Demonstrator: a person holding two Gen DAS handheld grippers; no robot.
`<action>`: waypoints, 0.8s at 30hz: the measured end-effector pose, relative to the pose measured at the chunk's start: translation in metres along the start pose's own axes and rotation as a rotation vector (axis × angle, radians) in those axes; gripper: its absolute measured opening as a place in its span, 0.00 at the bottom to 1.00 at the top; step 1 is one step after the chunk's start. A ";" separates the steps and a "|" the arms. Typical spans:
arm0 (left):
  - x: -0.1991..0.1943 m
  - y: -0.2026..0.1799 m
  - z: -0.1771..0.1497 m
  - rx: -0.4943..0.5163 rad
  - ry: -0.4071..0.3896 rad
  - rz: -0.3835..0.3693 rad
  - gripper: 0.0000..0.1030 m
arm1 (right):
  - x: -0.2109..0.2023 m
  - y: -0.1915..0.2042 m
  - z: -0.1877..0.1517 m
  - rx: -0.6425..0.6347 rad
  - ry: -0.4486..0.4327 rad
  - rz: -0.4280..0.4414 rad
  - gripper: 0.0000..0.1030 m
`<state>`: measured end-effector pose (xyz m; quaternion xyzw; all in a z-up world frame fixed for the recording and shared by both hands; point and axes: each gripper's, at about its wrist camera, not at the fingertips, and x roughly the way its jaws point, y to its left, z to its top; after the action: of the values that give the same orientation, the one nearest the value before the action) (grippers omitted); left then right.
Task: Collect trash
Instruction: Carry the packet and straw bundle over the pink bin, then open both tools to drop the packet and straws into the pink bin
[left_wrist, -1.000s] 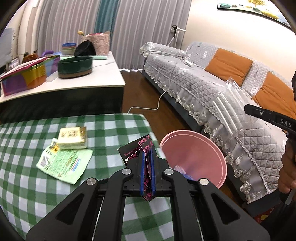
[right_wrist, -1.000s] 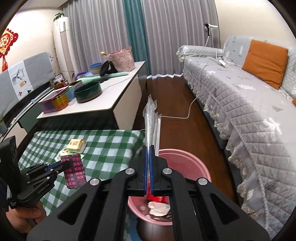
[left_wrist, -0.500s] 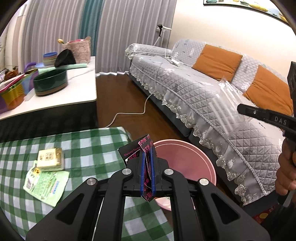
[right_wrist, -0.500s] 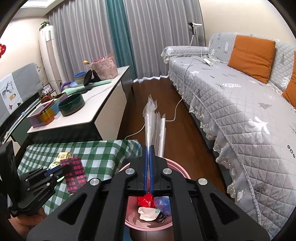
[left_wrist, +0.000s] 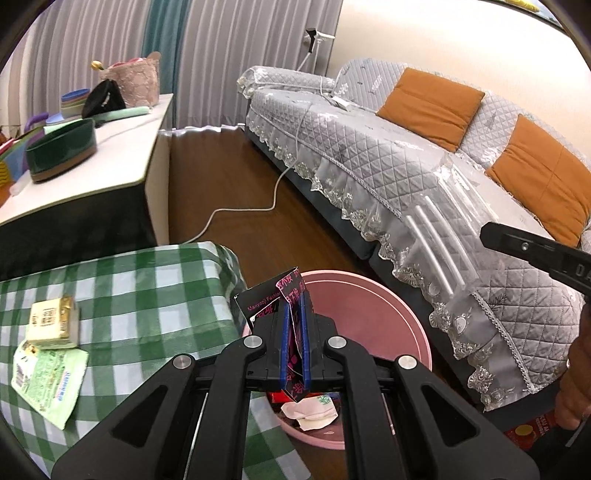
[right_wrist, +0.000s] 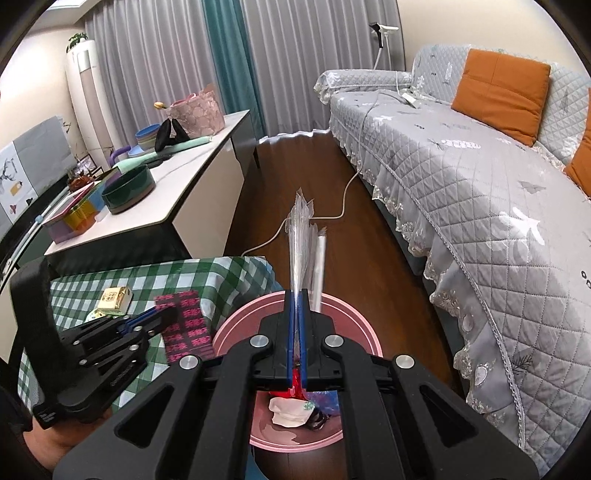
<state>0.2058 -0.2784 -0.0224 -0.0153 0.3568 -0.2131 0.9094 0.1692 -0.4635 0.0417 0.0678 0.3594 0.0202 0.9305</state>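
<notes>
Black-and-pink wrapper (left_wrist: 287, 295) is clamped in the closed left gripper (left_wrist: 294, 334) over the near rim of the pink bin (left_wrist: 373, 317). Clear straw packet (right_wrist: 301, 236) is pinched in the closed right gripper (right_wrist: 295, 332) above the bin; the packet's lower end is hidden. Bin contents are partly blocked.

Bright, sharp; edges perhaps fisheye-warped

White lettering reading "Manyaoji Fashio…", cut off by a fold, ran along the black-and-pink packet (left_wrist: 275, 301) at the lower middle of the left wrist view, while at the right edge the black gripper arm (left_wrist: 535, 254) bore the letters "DA", the rest out of frame.
</notes>
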 end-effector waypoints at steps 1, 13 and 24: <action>0.003 -0.001 0.000 0.001 0.004 0.000 0.05 | 0.001 0.000 -0.001 -0.001 0.004 -0.001 0.02; 0.028 -0.008 0.000 0.008 0.034 -0.019 0.05 | 0.021 -0.005 -0.008 -0.002 0.056 -0.024 0.03; 0.006 0.003 -0.001 0.008 0.016 -0.044 0.40 | 0.019 -0.003 -0.005 0.002 0.044 -0.079 0.51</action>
<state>0.2100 -0.2783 -0.0275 -0.0179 0.3629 -0.2346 0.9016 0.1794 -0.4638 0.0252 0.0539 0.3822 -0.0154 0.9224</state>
